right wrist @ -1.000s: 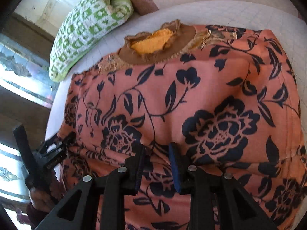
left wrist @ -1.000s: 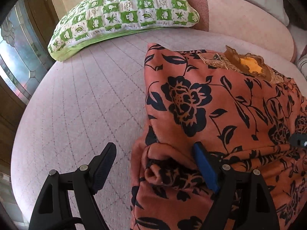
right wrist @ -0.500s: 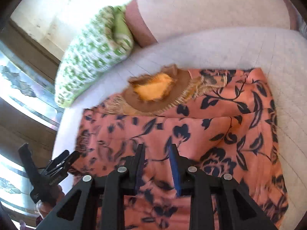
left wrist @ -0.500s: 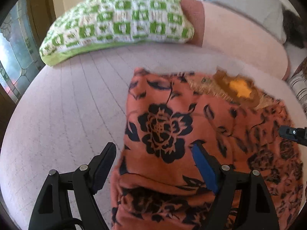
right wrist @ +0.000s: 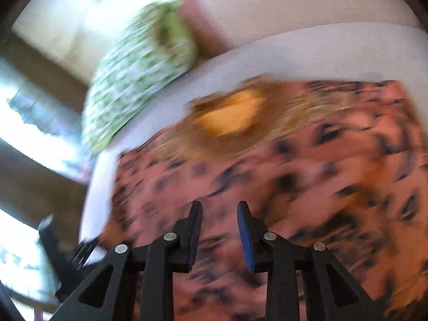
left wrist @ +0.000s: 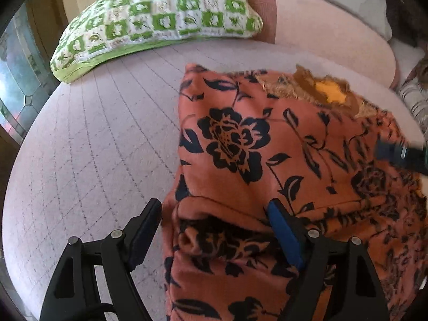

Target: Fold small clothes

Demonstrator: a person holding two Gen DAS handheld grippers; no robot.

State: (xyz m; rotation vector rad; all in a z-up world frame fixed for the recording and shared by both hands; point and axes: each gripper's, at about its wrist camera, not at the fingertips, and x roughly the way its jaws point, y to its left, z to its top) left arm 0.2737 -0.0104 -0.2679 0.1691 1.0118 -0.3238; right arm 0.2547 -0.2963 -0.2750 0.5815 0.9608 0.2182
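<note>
Garment (left wrist: pixel 267 165) lower than before | left claw (left wrist: pixel 214 230) apart | right claw (right wrist: pixel 219 230) blurred, seemingly apart, empty

Quilted pink bed (left wrist: pixel 101 139), checked pillow (left wrist: pixel 160 18)

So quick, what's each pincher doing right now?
Left gripper: open wide, the dress's bunched edge between its jaws, not squeezed.
Right gripper: jaws narrow; too blurry to tell whether it's holding cloth.

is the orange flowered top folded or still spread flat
Partly folded: the orange top has its near hem doubled over in a thick roll at the bottom, lying on the bed.
</note>
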